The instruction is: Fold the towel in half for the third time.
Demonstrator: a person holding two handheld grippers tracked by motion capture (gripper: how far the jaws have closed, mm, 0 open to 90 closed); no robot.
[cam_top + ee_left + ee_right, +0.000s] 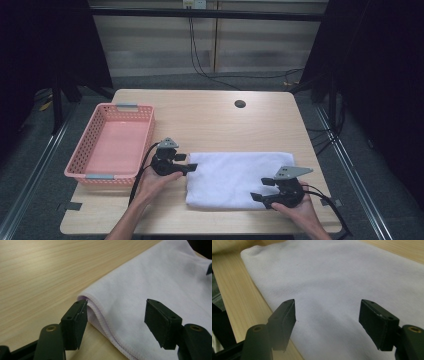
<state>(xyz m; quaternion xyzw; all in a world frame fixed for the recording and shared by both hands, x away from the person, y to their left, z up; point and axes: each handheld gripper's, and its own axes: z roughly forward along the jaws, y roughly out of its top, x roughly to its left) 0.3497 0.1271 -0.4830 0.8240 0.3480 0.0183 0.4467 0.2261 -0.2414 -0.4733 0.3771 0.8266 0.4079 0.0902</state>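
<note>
1. Leftmost, a pink basket sits on the table, its long side running away from you; nothing shows inside it.
2. Your left hand holds the left gripper just right of the basket, at the left short edge of the white towel.
3. Left gripper view: jaws stand apart, nothing pinched. One pad sits right beside the folded corner of the towel; the other hangs over the cloth. You can't tell if the near pad touches the hem.
4. The towel lies folded into a long rectangle, flat on the near half of the table, between your two hands and well apart from the round hole farther back.
5. Your right hand holds the right gripper over the towel's near right corner.
6. Right gripper view: jaws wide apart above the towel, no fabric between the pads.
</note>
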